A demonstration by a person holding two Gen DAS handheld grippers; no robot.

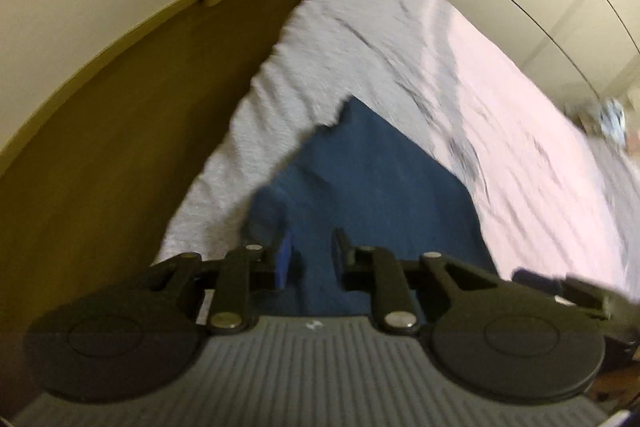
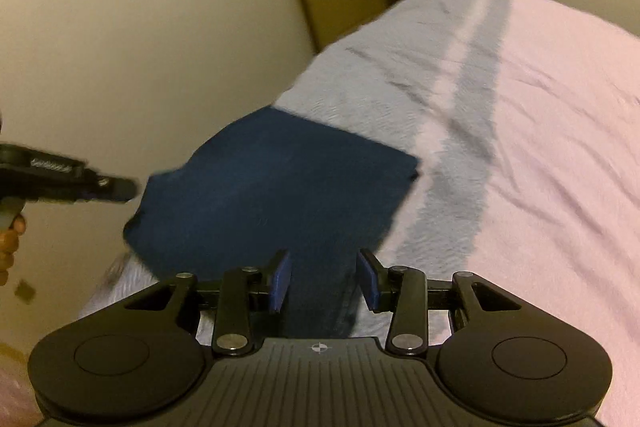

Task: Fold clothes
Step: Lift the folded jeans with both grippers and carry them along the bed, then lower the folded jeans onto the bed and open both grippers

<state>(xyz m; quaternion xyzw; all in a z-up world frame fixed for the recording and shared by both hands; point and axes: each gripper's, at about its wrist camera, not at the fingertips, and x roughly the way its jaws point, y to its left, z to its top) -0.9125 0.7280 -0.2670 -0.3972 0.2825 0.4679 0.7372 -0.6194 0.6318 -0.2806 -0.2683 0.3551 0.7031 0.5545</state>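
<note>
A dark blue folded cloth garment [image 2: 276, 187] lies on the bed's pale pink-and-grey sheet [image 2: 540, 147]. The right tool [image 2: 323, 277] hovers over it, pads apart. Only the right view shows the left tool [image 1: 313, 253] side-on and a hand [image 2: 9, 247]; its own view shows the fingers apart. No legible writing.

Bed [image 2: 540, 147] right of blue garment [image 2: 272, 195] bare; wall [image 2: 120, 47] close left.

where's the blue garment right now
The blue garment lies on the bed near its left edge, directly ahead of both open tongs in each wrist view.
</note>
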